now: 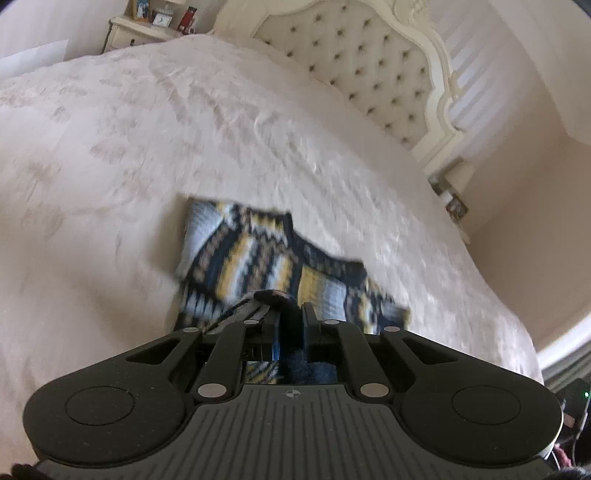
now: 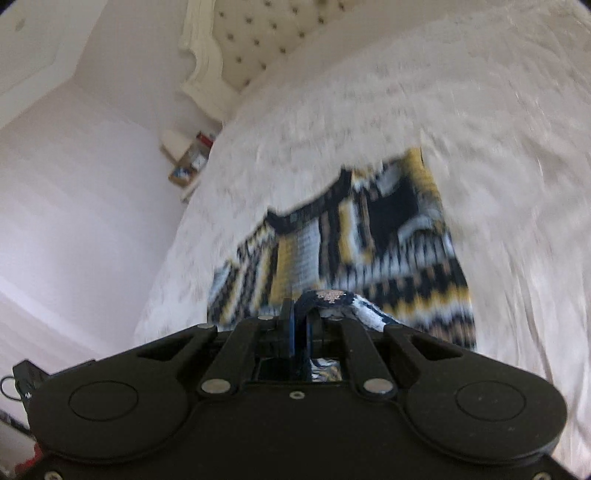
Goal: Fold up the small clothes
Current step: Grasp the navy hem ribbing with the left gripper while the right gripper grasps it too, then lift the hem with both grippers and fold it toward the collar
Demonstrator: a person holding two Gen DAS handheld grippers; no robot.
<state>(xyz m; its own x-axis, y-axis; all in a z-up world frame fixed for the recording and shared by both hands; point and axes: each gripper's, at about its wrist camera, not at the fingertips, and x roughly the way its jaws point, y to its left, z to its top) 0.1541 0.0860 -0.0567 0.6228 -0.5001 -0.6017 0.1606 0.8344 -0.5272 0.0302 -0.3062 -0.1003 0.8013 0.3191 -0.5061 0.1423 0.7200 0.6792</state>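
A small knitted sweater [image 1: 258,254] in navy, yellow, white and tan lies on the white bedspread [image 1: 147,147]; it also shows in the right wrist view [image 2: 369,236]. My left gripper [image 1: 290,314] is shut on a fold of the sweater's near edge, which bunches over the fingertips. My right gripper [image 2: 301,314] is shut on another part of the sweater's near edge, lifted off the bed. Both views are motion-blurred.
A tufted cream headboard [image 1: 369,62] stands at the far end of the bed, also in the right wrist view [image 2: 251,33]. A nightstand [image 1: 147,29] with small items sits far left. Another bedside shelf [image 2: 192,158] is by the wall.
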